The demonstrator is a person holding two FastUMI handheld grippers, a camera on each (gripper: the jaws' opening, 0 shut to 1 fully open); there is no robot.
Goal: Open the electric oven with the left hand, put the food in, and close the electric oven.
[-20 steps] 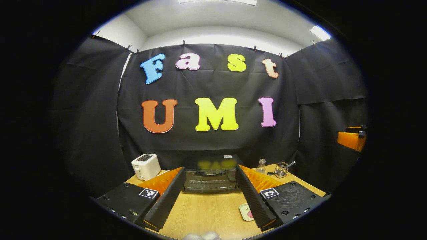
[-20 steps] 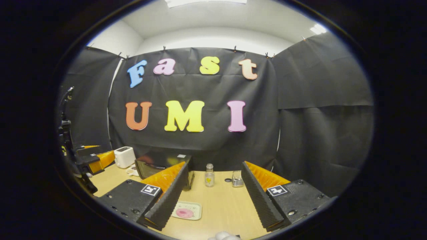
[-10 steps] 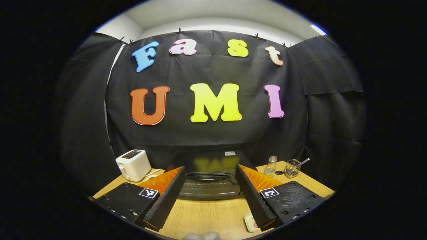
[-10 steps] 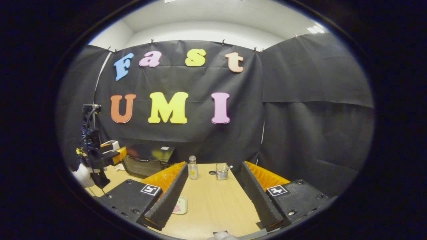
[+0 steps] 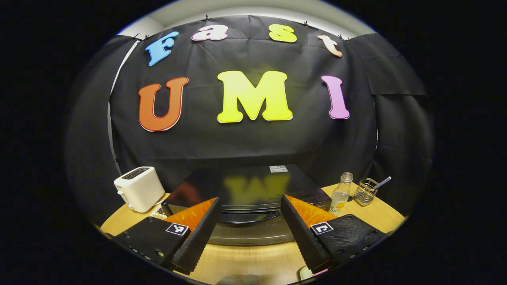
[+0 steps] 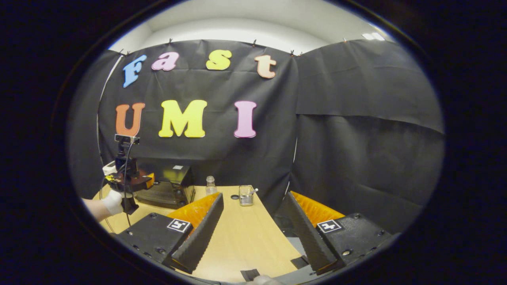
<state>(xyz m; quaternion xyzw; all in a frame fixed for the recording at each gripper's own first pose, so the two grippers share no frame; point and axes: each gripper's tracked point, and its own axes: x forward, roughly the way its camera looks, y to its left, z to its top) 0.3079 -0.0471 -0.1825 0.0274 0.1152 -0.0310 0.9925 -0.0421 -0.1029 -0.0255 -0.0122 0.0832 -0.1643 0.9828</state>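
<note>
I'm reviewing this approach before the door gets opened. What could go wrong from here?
The left tool is open and close to the oven, its fingers straddling the handle; coming in too high could hit the top edge instead. The bottle stands near the oven's right side and might get knocked over.

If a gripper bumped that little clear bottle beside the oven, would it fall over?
Probably. The bottle stands upright, tall and narrow, so it looks tippy. It seems nearly empty, so likely light. On its side, its round body would likely roll across the smooth table.
</note>
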